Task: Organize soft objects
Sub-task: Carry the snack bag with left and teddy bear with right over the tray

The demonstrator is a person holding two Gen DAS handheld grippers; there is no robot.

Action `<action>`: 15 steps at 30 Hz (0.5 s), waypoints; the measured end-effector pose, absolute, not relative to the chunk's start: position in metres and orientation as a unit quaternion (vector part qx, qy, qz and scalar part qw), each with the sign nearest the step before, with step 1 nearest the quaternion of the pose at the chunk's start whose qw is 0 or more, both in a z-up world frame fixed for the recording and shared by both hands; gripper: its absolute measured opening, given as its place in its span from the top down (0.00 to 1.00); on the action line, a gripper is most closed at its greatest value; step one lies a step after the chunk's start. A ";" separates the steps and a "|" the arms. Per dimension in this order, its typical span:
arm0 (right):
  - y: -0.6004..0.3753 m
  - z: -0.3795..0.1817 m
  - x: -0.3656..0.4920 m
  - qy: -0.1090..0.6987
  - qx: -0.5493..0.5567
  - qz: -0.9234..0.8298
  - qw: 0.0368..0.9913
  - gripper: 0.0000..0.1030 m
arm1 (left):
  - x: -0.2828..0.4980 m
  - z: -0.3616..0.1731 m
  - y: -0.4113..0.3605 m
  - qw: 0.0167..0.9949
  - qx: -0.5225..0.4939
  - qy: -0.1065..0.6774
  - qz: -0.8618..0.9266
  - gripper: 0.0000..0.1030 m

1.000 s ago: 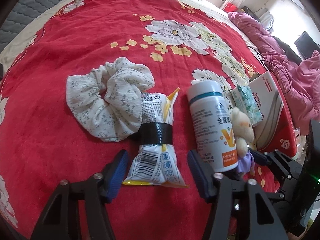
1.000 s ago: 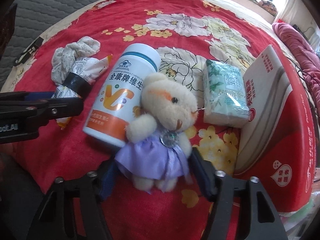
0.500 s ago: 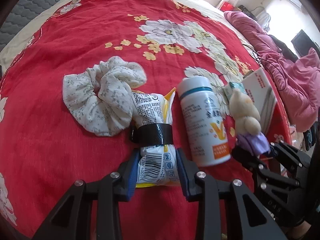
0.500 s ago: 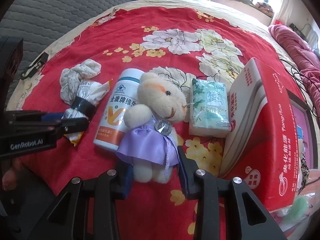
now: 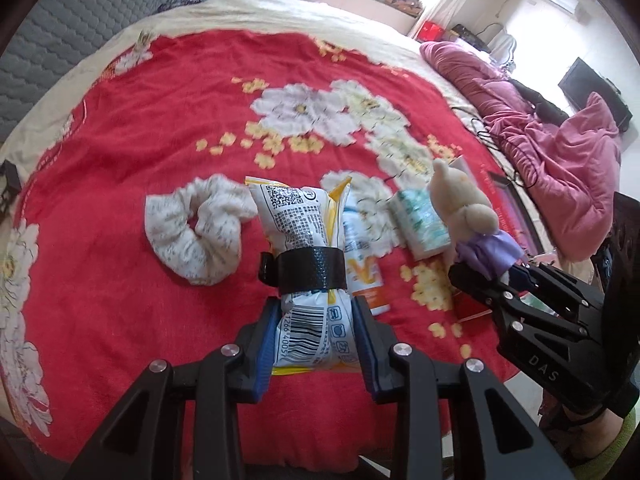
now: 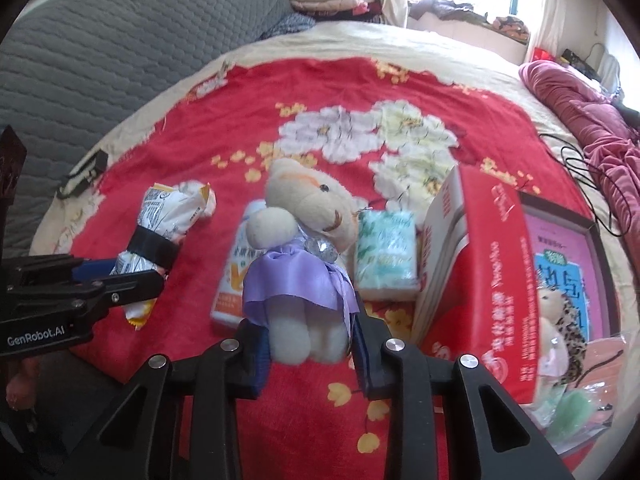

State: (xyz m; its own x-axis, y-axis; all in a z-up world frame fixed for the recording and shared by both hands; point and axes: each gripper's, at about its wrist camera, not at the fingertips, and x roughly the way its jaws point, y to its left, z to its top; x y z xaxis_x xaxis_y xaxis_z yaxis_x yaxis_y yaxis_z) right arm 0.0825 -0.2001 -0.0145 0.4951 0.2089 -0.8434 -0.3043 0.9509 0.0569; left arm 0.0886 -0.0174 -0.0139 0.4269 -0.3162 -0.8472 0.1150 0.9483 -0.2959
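Observation:
My left gripper [image 5: 316,336] is shut on a white and yellow snack bag [image 5: 308,248] bound with a black band, held above the red floral blanket [image 5: 160,120]; the bag also shows in the right wrist view [image 6: 160,224]. My right gripper [image 6: 310,344] is shut on a cream teddy bear in a purple dress [image 6: 300,248], lifted off the blanket; the bear also shows in the left wrist view [image 5: 464,208]. A white floral scrunchie [image 5: 200,232] lies on the blanket left of the bag.
A white and orange vitamin bottle [image 6: 232,292] and a green tissue pack [image 6: 386,256] lie on the blanket. A red cardboard box [image 6: 480,272] stands to the right, holding a plush doll [image 6: 560,328]. A pink quilt [image 5: 560,148] lies far right.
Both grippers closed on their objects, the left on the snack bag and the right on the teddy bear, and lifted them off the blanket.

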 end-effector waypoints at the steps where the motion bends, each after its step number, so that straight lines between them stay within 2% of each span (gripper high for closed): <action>1: -0.203 -0.009 0.082 0.475 -0.045 0.147 0.866 0.68 | 0.088 -0.007 -0.020 0.842 -0.094 0.515 -0.130 0.65; 15: -0.297 0.051 0.065 0.423 0.002 0.082 0.903 0.68 | 0.091 0.052 -0.099 0.861 -0.059 0.471 -0.184 0.65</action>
